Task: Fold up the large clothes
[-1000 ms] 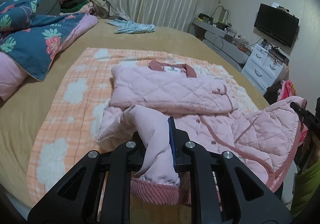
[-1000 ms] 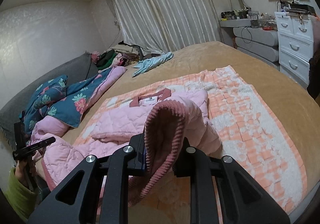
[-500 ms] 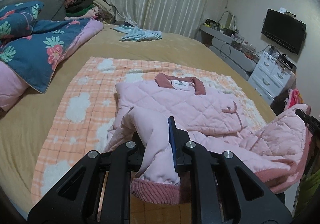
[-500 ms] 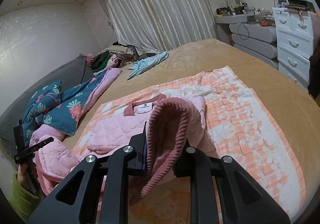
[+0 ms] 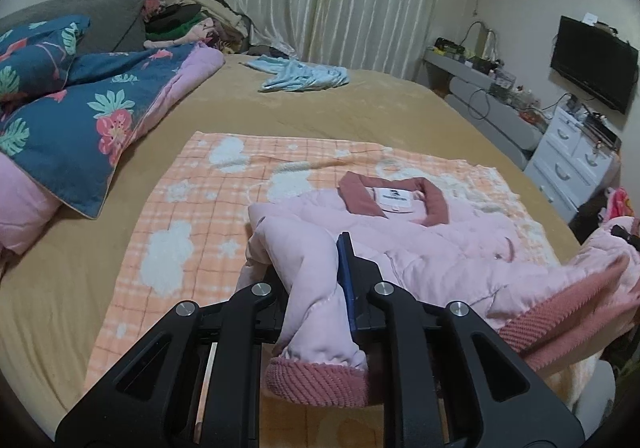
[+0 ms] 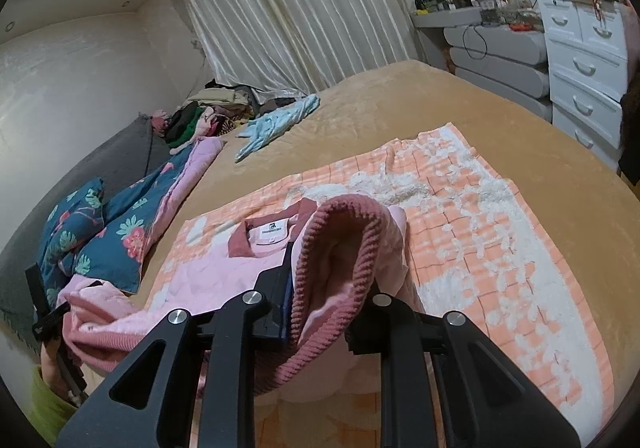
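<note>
A pink quilted jacket [image 5: 432, 248] with dark pink ribbed collar and hem lies on an orange and white checked blanket [image 5: 192, 232] on the bed. Its collar [image 6: 272, 232] points to the far side. My left gripper [image 5: 320, 288] is shut on the jacket's lower left corner and holds it raised over the jacket's body. My right gripper [image 6: 324, 280] is shut on the ribbed hem at the lower right corner, also raised. The hem [image 5: 568, 312] hangs stretched between both grippers above the folded-in sleeves.
A blue floral quilt [image 5: 80, 116] and pillows lie at the left of the tan bed [image 5: 360, 108]. A light blue garment [image 5: 300, 76] lies at the far side. A pile of clothes [image 6: 208, 112] sits by the curtain. White drawers [image 6: 584, 60] stand right.
Both grippers have carried the jacket's bottom hem forward and up toward the collar. The lower half of the jacket now covers more of the upper half.
</note>
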